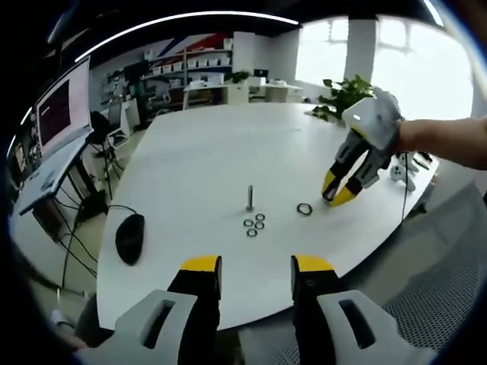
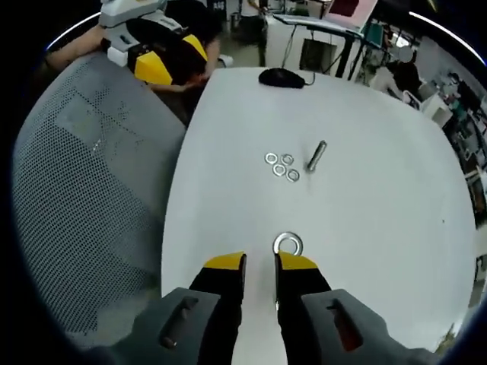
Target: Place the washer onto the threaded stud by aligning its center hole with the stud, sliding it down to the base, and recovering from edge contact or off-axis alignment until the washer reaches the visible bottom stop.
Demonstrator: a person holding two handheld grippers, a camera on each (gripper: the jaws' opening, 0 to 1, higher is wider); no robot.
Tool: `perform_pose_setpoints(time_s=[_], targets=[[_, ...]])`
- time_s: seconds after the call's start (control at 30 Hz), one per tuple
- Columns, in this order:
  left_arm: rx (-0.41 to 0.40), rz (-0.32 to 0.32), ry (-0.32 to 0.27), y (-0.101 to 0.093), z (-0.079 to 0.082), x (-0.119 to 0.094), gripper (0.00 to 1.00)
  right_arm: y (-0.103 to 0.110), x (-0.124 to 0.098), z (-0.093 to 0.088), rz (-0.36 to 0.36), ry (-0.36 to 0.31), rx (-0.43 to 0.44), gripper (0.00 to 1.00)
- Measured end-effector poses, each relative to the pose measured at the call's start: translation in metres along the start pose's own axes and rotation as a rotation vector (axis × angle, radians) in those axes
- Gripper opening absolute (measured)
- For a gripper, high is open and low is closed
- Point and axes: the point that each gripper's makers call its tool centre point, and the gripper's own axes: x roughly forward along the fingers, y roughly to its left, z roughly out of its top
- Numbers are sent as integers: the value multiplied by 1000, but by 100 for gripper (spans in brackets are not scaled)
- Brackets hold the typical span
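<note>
— Left tool point(image 1: 256, 275)? Spread wide, holding nothing, hovering at the near edge of the white tabletop point(image 1: 205, 144).
— Right tool point(image 2: 260, 266)? Slightly parted, empty, tips just short of a lone washer point(image 2: 288, 244).
— Stud point(image 2: 316, 156)? Upright mid-tabletop, four small washers point(image 2: 281, 164) clustered beside.

light: bright daylight from windows point(image 1: 396, 53) (blown out to white); glare on white table point(image 1: 221, 144) | shadows: faint | quality: soft focus; strong fisheye bending at edges

A shiny metal washer point(image 2: 288, 244) and threaded metal stud point(image 2: 316, 156) sit on the smooth matt white table point(image 2: 380, 213)
</note>
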Motion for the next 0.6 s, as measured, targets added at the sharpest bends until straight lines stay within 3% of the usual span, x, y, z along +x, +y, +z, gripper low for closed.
perform_pose_setpoints(time_s=[0.17, 0.3, 0.47, 0.6], targets=[[1, 11, -12, 5, 0, -1, 42, -10, -15, 26, -5, -19, -43, 18], [-14, 22, -14, 8, 0, -1, 49, -14, -18, 35, -3, -8, -83, 18], [-16, 27, -14, 7, 1, -1, 51, -8, -14, 29, 43, 31, -116, 19], [-23, 33, -10, 7, 0, -1, 51, -9, -3, 11, 63, 70, -114, 19]])
